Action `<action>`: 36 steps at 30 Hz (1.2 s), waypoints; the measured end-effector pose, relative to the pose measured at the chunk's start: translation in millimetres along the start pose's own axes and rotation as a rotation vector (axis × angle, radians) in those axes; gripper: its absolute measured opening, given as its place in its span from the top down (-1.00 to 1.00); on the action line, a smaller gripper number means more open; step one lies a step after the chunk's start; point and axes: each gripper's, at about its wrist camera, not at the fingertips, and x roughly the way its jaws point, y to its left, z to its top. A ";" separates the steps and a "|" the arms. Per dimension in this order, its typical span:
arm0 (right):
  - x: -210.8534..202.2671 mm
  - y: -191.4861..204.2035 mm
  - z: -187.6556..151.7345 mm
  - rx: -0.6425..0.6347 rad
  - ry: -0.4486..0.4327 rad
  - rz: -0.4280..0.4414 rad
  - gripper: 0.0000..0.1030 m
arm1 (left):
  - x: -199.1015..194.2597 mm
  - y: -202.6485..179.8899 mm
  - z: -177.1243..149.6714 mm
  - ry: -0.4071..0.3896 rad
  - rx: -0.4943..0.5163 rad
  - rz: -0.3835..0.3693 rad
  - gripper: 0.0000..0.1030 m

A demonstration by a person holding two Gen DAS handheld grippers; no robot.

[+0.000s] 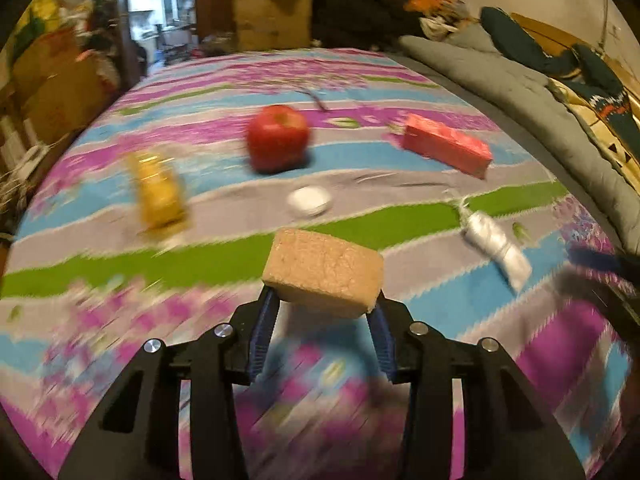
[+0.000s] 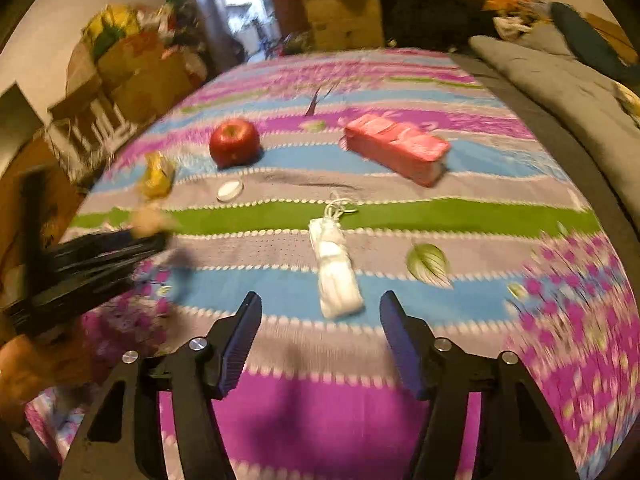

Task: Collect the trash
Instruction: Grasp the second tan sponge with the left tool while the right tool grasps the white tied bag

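Meanwhile left gripper (image 1: 322, 300) clamps tan block (image 1: 324, 270); right gripper (image 2: 320, 312) gapes; no legible writing.

A bed is covered by a striped sheet (image 2: 400, 216) printed in purple, blue, grey and green. A grey quilt (image 1: 520, 92) is laid along its right edge. Cardboard boxes (image 2: 340, 16) are stacked against the far wall. A lit doorway (image 1: 160, 12), possibly to a kitchen, is seen beyond.
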 end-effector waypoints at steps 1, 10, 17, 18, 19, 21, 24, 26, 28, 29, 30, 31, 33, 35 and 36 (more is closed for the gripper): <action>11.4 1.2 4.3 -0.011 0.019 -0.006 -0.04 | -8.5 6.9 -6.7 0.006 -0.005 0.012 0.20; 38.0 -0.2 -8.0 0.051 0.062 -0.056 0.48 | -62.2 12.5 -39.5 0.019 0.063 0.113 0.20; -88.9 36.3 -71.0 0.095 -0.060 0.043 0.48 | -106.2 -30.4 -37.0 -0.008 0.075 0.070 0.20; -106.5 41.8 -81.1 0.100 -0.074 0.051 0.48 | -111.5 -38.8 -36.9 -0.018 0.084 0.070 0.20; -125.9 48.2 -92.1 0.104 -0.086 0.056 0.48 | -118.3 -45.7 -36.3 -0.029 0.090 0.068 0.20; -155.8 58.4 -109.1 0.103 -0.105 0.059 0.48 | -132.1 -59.1 -34.4 -0.051 0.099 0.067 0.20; -198.3 72.3 -133.1 0.102 -0.141 0.059 0.48 | -150.0 -73.4 -33.7 -0.071 0.096 0.073 0.19; -224.5 76.7 -144.1 0.106 -0.173 0.050 0.48 | -159.0 -79.1 -33.1 -0.075 0.084 0.068 0.19; -245.6 77.2 -152.3 0.114 -0.201 0.035 0.48 | -170.7 -86.4 -32.6 -0.089 0.087 0.072 0.19; -253.7 76.6 -155.4 0.117 -0.212 0.027 0.48 | -175.9 -90.4 -32.9 -0.096 0.091 0.076 0.19; -262.5 75.5 -159.1 0.121 -0.223 0.018 0.48 | -181.7 -96.0 -32.0 -0.101 0.098 0.073 0.19; -273.7 73.5 -162.5 0.125 -0.243 0.003 0.48 | -185.6 -100.2 -31.1 -0.107 0.104 0.069 0.19; -294.1 67.8 -167.4 0.137 -0.279 -0.020 0.48 | -195.0 -111.7 -28.5 -0.127 0.122 0.064 0.19; -313.4 59.8 -168.7 0.157 -0.320 -0.043 0.48 | -202.8 -124.0 -25.0 -0.141 0.139 0.053 0.20; -320.8 55.1 -167.8 0.165 -0.337 -0.053 0.48 | -208.8 -133.8 -21.1 -0.157 0.152 0.041 0.20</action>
